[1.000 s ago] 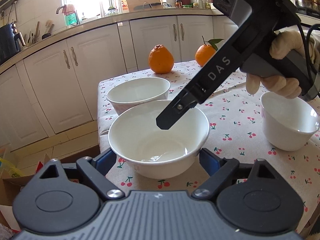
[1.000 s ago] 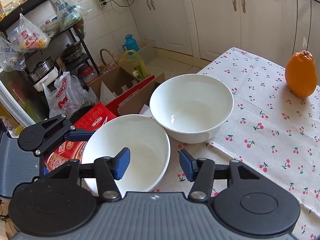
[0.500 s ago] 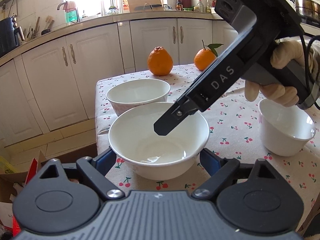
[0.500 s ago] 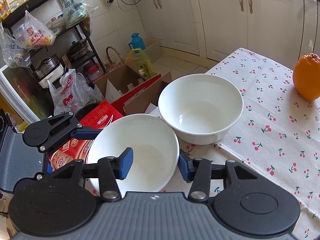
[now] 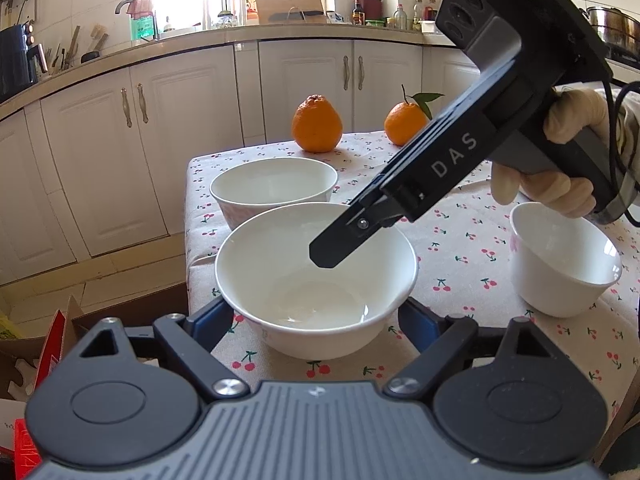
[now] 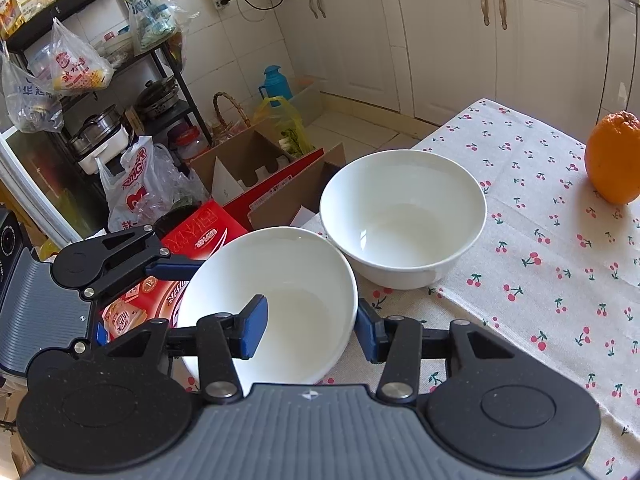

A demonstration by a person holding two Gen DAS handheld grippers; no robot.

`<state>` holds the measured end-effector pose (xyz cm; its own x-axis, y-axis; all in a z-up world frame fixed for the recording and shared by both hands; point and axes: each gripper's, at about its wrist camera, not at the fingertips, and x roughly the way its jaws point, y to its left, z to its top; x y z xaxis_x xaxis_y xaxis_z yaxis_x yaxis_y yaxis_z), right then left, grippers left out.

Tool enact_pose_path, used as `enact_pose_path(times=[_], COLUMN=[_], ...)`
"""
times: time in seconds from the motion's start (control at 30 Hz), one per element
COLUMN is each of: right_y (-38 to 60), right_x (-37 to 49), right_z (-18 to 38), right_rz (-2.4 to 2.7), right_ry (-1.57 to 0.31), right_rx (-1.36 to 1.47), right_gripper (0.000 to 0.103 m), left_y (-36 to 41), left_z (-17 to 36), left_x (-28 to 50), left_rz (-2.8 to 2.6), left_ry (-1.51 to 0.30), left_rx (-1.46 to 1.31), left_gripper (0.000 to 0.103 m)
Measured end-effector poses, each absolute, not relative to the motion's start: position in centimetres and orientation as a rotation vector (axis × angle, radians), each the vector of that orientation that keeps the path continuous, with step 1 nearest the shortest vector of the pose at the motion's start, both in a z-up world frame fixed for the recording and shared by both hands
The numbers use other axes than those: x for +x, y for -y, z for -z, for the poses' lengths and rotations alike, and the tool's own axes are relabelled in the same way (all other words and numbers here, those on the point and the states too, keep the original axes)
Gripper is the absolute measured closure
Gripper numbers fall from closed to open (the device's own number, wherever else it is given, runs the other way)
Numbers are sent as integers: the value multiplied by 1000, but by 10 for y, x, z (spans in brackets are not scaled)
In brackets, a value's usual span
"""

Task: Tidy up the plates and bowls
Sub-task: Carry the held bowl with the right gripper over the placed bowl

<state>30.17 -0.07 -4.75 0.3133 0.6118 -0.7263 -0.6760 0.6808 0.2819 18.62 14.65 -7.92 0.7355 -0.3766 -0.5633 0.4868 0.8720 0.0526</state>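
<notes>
The surface [image 5: 460,240], covered with a cherry-print cloth, stands in front of white kitchen cabinets [image 5: 160,152].

On it, the near bowl [image 5: 316,280] sits close to the corner, just in front of a second bowl [image 5: 274,190] of like size; in the right wrist view their rims look to be touching or nearly so. A smaller bowl [image 5: 564,264] stands well apart on the right side. All three are white, upright and hold nothing visible.

The left hand-held gripper [image 5: 316,318] is spread wide, one blue pad on each side of the near bowl's base; neither pad clearly touches it, and it holds nothing.

The right hand-held gripper [image 6: 306,326] reaches down over the same bowl at a slant, gripped by a gloved hand [image 5: 560,168]. It is partly open and straddles the bowl's wall: one finger [image 6: 252,326] hangs inside the bowl [image 6: 276,304], the other just outside the rim, and there are gaps on both sides, so it grips nothing. The second bowl [image 6: 404,216] sits right beyond.

Two oranges stand at the far edge, a plump one [image 5: 317,123] and a leafy one [image 5: 405,123].
</notes>
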Motion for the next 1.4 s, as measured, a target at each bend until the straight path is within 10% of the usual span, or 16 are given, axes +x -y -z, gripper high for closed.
enact_pose_path(times=[1.4], right_y=[122], right_x=[188], right_z=[-6], right_rz=[-784], right_ry=[-849], right_rx=[-41], right_gripper=[48], left_y=[-50], left_z=[27], left_x=[108], left_rz=[655], left_ry=[-543], left_rx=[267], left_gripper=[14])
